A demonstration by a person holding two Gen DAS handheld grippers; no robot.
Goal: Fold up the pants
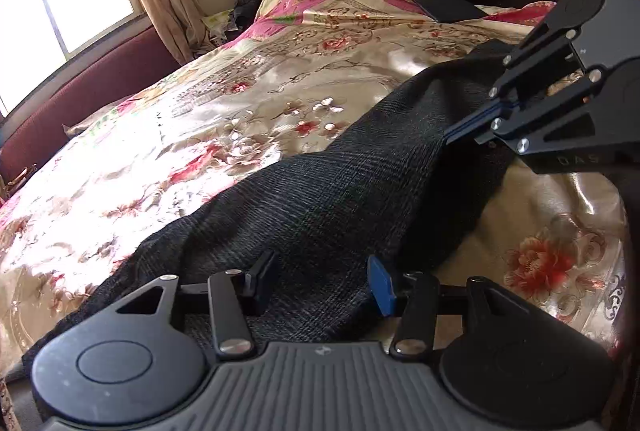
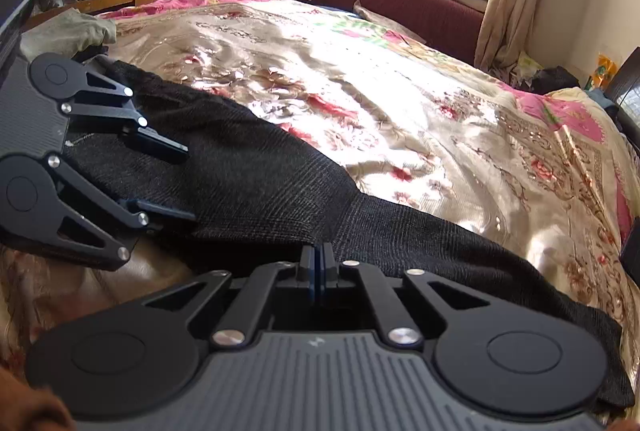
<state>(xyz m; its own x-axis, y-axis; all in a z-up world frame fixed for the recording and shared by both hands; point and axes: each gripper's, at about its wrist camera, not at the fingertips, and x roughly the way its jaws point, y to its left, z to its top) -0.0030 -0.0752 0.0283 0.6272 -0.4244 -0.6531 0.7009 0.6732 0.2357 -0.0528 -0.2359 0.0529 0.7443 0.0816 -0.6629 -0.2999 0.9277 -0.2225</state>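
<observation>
- Right tool [image 2: 318, 263], fingers pressed together, pinches a raised fold of the dark pants [image 2: 260, 175].
- Left tool [image 1: 320, 277] stands half open astride the pants, gripping nothing.
- Pants lie across the floral bedspread [image 1: 200, 135].

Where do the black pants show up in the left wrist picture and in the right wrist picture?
Left wrist view: the black pants run from bottom left up to the right tongs, at the right edge.
Right wrist view: the black pants run from the left tongs, at the left edge, down to bottom right.
Shared landmark: the flowered bedspread beneath them.
</observation>
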